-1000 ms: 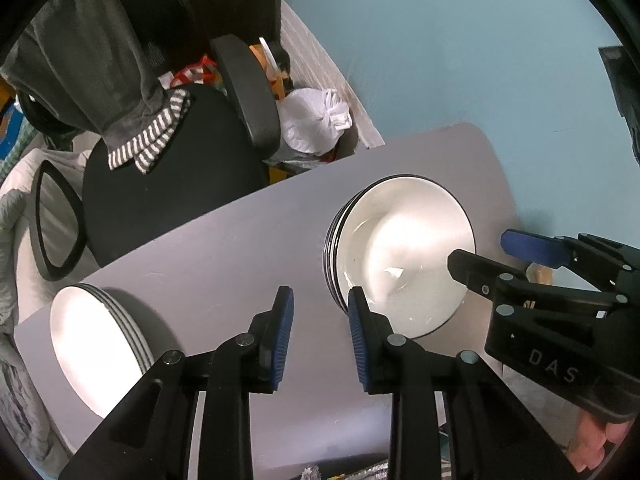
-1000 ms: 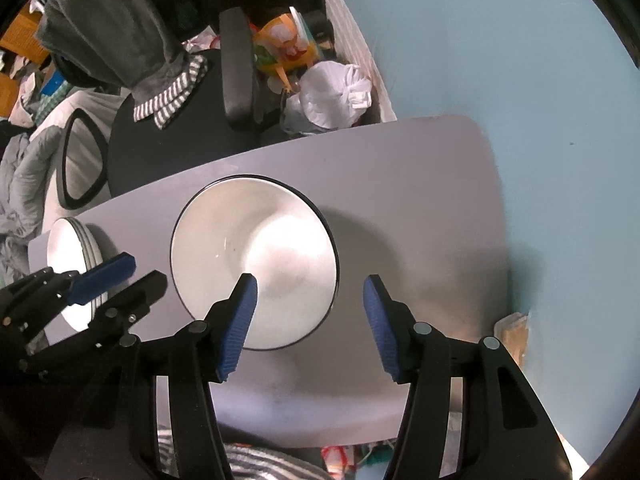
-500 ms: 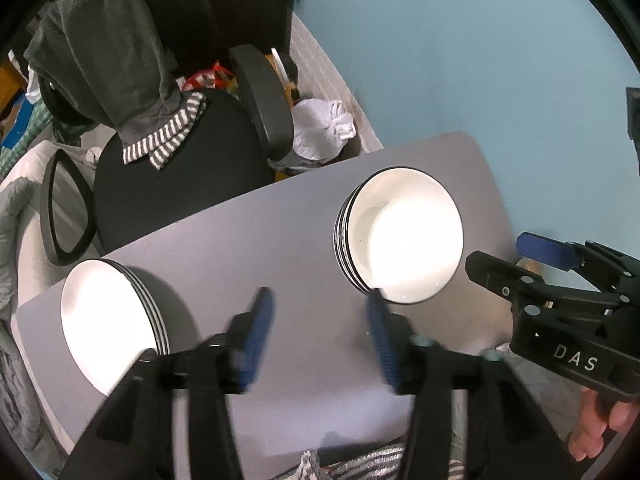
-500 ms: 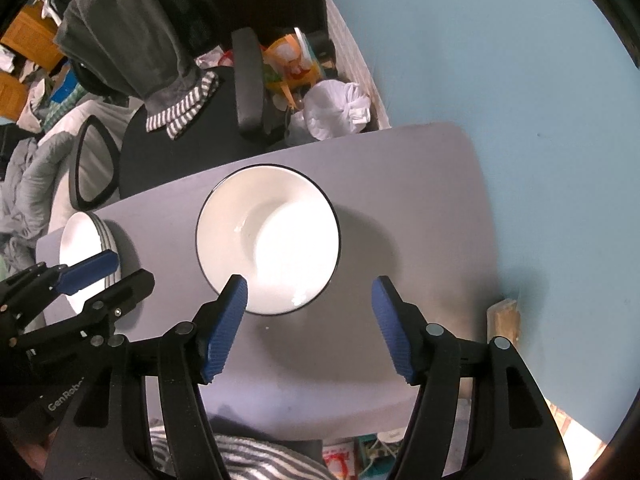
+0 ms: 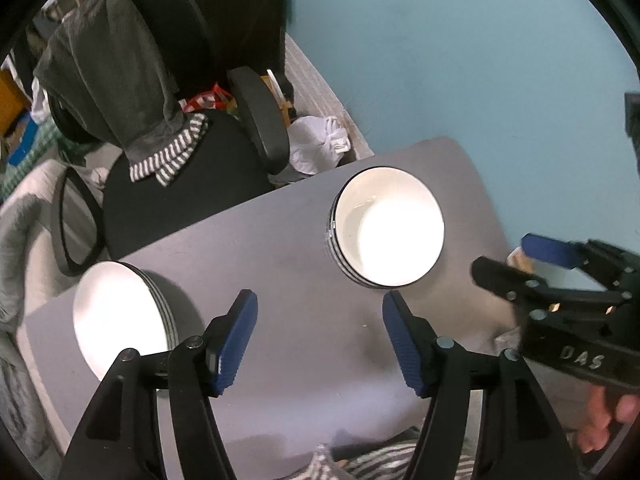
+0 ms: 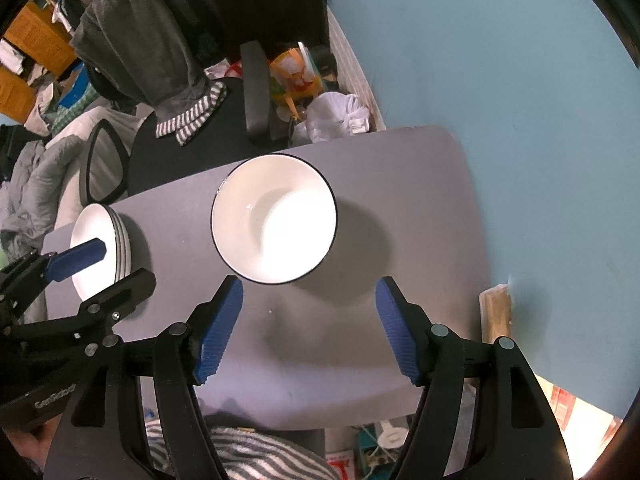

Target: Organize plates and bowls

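We see the left hand-held gripper [image 5: 318, 340] low in the left wrist view, black arms with blue ribbed pads, jaws opening, nothing between them, only bare grey surface [image 5: 280, 264] under the gap. Released, holding nothing.

The right hand-held gripper [image 6: 308, 326] sits low in the right wrist view, same build, jaws spread wide, nothing gripped. The gap frames bare surface just below the bowls.

The stack of white round bowls with thin black rims [image 5: 386, 226] stands right of centre in the left wrist view, upright on the surface, above and right of the left hand-held gripper's right pad, not touching it. Layered rims show on the stack's left side. In the right wrist view the same stack is at centre, with the lower left rim just above the right hand-held gripper's left pad; we cannot tell if they touch, it looks apart.

The stack of white round flat plates with dark edge lines [image 5: 120, 320] lies at lower left of the left wrist view, near the surface's left end, well apart from the bowls. The left pad arm overlaps its lower right edge in the picture.

The black office chair with a grey hooded garment with striped cuffs draped over its back [image 5: 120, 80] fills the upper left. A white crumpled plastic bag [image 5: 316, 148] lies above the surface's far edge at centre. The light blue wall [image 5: 460, 60] takes the upper right.

A hand [image 5: 600, 420] grips the right hand-held gripper's handle at lower right in the left wrist view.
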`<state>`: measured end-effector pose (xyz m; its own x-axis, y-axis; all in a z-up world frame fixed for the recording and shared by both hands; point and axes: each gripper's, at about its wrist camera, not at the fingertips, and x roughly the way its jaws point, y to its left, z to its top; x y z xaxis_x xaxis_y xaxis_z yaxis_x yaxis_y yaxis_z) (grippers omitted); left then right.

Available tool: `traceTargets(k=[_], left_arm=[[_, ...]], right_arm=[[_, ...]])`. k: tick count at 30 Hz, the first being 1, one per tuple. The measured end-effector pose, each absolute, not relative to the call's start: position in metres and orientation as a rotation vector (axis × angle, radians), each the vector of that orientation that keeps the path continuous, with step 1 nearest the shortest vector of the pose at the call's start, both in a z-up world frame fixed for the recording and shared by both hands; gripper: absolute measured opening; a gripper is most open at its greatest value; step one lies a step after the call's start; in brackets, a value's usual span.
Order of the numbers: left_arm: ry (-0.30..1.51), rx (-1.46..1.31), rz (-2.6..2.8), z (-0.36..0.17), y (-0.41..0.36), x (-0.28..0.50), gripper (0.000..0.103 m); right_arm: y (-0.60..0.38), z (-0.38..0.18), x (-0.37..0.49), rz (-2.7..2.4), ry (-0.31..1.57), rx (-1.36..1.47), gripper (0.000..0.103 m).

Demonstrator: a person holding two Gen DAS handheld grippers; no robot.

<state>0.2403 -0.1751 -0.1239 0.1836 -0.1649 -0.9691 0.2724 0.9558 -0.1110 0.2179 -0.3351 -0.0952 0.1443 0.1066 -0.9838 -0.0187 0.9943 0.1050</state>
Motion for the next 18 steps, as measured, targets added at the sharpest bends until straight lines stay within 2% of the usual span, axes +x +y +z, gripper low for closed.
traceTargets(k=[12, 14, 18], left_arm=[[1.413, 0.075, -0.35, -0.139, -0.185, 0.251, 0.067], [1.432, 0.059, -0.355, -0.146, -0.187, 0.258, 0.075], [1.446, 0.062, -0.339, -0.159, -0.19, 0.27, 0.075]], right_arm=[[-0.366, -0.11, 0.212, 0.079, 1.438, 0.135, 0.069], [-0.372, -0.118, 0.218, 0.081, 1.443, 0.16, 0.069], [-0.376, -0.133, 0.229, 0.099, 1.453, 0.186, 0.069]])
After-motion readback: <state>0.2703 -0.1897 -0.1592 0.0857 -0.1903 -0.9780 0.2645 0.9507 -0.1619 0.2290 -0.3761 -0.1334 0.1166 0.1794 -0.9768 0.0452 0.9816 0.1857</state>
